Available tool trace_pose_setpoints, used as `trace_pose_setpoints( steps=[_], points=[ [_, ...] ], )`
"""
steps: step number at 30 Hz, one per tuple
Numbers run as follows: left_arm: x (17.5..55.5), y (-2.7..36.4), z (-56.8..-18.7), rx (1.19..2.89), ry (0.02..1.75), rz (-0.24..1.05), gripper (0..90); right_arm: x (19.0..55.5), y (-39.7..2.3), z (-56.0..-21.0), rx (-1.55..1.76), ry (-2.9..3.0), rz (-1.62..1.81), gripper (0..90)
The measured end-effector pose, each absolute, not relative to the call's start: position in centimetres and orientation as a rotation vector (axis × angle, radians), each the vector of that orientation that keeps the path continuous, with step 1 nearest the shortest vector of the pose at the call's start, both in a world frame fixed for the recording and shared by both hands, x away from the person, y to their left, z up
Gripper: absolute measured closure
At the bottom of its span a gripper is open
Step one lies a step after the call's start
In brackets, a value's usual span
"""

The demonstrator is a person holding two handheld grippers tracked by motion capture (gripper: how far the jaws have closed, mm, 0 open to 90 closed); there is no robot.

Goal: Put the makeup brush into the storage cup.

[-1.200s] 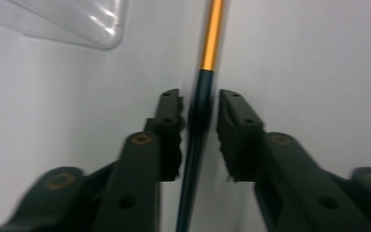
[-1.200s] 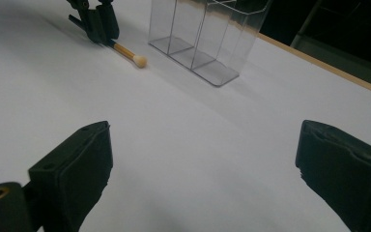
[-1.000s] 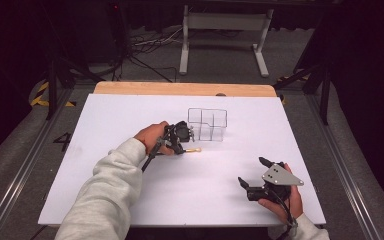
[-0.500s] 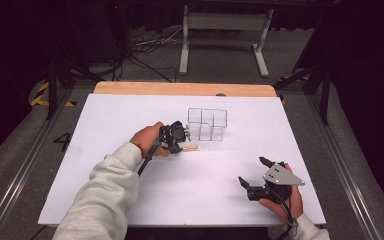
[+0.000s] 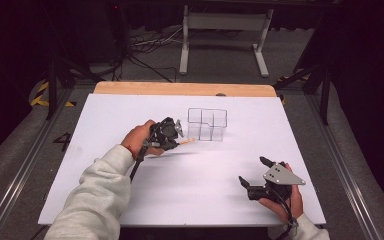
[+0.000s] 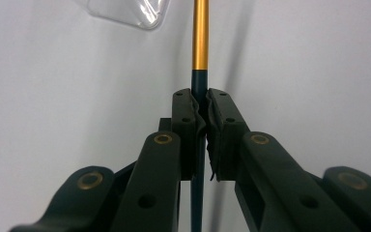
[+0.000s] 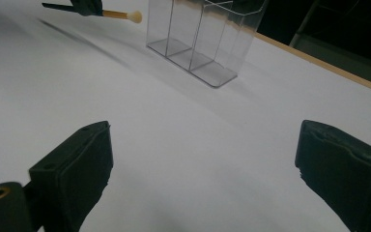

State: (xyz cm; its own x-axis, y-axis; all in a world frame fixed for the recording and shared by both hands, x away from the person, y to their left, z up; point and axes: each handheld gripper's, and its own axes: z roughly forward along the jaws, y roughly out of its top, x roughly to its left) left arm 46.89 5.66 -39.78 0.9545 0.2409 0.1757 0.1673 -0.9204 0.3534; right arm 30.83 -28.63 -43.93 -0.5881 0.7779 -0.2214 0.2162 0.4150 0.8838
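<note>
Gold-banded brush points toward the organizer, tip just beside it. Left gripper fingers clamp its dark handle. Right gripper fingers stand wide apart, empty.

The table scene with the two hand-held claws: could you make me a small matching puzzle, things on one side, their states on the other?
Things:
1. left gripper
2. right gripper
3. clear organizer
4. brush

States:
A. standing empty on the table
B. jaws wide apart, holding nothing
C. pinched between two black jaws
D. jaws closed on a thin handle

Pairs: 1-D, 2-B, 3-A, 4-C
</note>
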Motion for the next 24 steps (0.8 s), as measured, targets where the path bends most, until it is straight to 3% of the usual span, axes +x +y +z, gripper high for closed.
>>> trace_pose_setpoints(
  steps=[24],
  points=[
    [45.3,7.1,-39.2,2.717,0.27,0.356,82.8,30.8,-28.6,-44.0,0.843,2.043,1.146,6.8]
  ],
)
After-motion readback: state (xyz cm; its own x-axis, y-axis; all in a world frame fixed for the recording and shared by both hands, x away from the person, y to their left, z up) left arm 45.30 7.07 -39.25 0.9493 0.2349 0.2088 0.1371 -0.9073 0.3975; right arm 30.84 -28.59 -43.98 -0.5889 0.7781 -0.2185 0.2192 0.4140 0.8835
